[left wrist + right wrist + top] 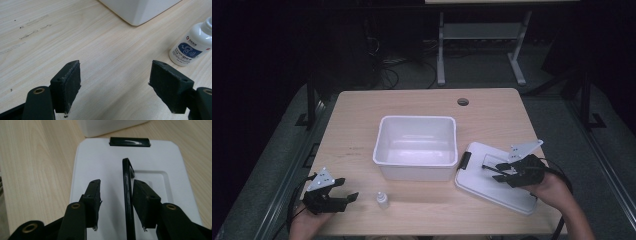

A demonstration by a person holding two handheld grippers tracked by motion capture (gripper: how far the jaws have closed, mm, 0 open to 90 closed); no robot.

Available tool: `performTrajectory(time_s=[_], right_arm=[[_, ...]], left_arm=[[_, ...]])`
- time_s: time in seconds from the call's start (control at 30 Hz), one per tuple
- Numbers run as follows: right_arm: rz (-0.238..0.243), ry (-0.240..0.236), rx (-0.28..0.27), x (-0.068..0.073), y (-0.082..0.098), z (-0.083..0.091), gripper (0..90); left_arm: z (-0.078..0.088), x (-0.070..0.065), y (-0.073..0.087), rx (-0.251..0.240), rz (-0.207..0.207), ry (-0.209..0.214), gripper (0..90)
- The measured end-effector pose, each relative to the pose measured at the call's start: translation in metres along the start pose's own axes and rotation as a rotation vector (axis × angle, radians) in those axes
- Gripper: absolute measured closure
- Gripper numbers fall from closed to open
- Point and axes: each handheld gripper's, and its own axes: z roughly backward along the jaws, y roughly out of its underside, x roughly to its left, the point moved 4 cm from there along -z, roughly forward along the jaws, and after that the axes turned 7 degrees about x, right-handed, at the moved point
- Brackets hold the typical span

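A white bin (417, 119) stands empty at the table's middle. To its right lies a white lid (482, 186) with a black latch (129, 141) and a thin black handle (127, 177) raised on edge. My right gripper (493, 172) hovers over the lid. In the right gripper view (116, 182) the handle runs between the jaws, close to the right pad (143, 200) with a gap to the left one, so it is open. Near the front left edge my left gripper (347, 189) stands open and empty (115, 63), with a small white bottle (382, 200) just to its right (191, 47).
The wooden table (352, 130) has a cable hole (463, 101) at its back right. A corner of the bin (137, 10) lies ahead of the left gripper. Metal desk legs (441, 50) and cables stand on the dark floor beyond.
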Motion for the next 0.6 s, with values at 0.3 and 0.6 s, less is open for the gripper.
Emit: performTrajectory(time_s=[0.3,0.6], right_arm=[[0.028,0.016,-0.048,0.019,-0.005,0.009,56.0],[0.043,-0.009,-0.039,0.032,-0.007,-0.009,52.1]], left_arm=[[0.005,0.001,-0.002,0.001,-0.015,-0.007,24.7],[0.016,0.001,0.003,0.008,-0.021,-0.004,24.7]])
